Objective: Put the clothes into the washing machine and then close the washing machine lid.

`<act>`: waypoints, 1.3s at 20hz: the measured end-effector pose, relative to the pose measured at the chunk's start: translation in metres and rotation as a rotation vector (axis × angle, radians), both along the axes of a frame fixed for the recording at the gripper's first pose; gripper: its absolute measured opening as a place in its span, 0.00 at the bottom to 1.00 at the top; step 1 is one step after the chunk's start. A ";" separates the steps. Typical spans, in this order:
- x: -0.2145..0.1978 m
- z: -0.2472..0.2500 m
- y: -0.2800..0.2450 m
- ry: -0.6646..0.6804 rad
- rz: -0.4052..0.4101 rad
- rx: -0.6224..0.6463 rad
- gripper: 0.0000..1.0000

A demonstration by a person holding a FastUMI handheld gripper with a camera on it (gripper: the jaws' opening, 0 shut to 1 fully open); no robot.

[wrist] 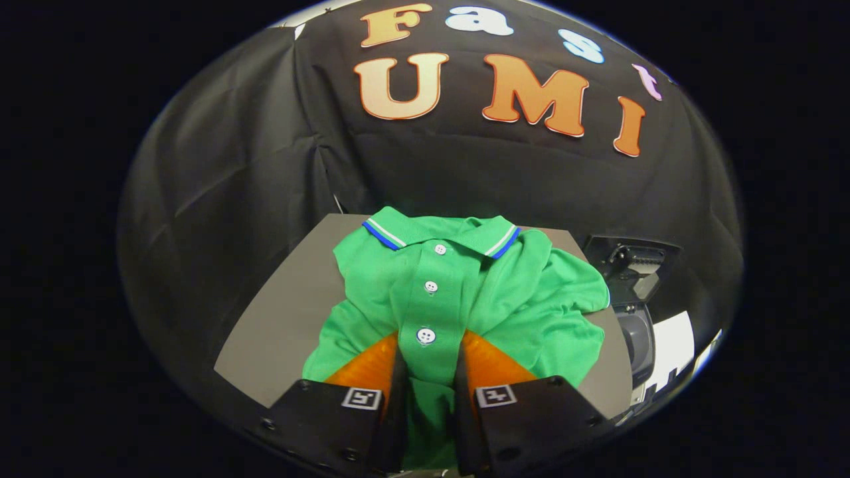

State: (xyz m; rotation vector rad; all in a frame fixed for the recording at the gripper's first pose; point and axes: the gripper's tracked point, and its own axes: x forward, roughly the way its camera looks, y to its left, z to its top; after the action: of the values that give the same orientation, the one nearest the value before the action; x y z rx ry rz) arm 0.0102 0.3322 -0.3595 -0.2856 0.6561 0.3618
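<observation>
Both fingers of our gripper (428, 345) stand narrowly apart astride the green polo shirt's (458, 292) button placket on the grey table (279, 318), so we should pinch deep before lifting.

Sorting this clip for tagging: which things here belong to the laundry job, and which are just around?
Job:
- green polo shirt, its placket between the gripper jaws
- washing machine, beyond the shirt's right side, lid up

Around:
- grey table
</observation>
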 end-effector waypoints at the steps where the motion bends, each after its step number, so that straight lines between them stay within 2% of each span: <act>1: -0.001 0.001 0.000 0.005 0.020 0.000 0.29; 2: -0.001 0.001 0.000 0.011 0.031 0.009 0.29; 5: 0.000 0.011 -0.003 0.013 0.054 0.071 0.13; 9: -0.002 0.052 -0.020 -0.011 0.097 0.115 0.13; 12: -0.004 0.084 -0.041 -0.025 0.079 0.218 0.13; 16: 0.016 0.141 -0.068 -0.118 0.064 0.258 0.13; 26: 0.061 0.248 -0.208 -0.289 0.019 0.320 0.13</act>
State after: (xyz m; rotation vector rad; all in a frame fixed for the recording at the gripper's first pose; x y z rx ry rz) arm 0.0709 0.1242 -0.1114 -0.0358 0.3046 0.4275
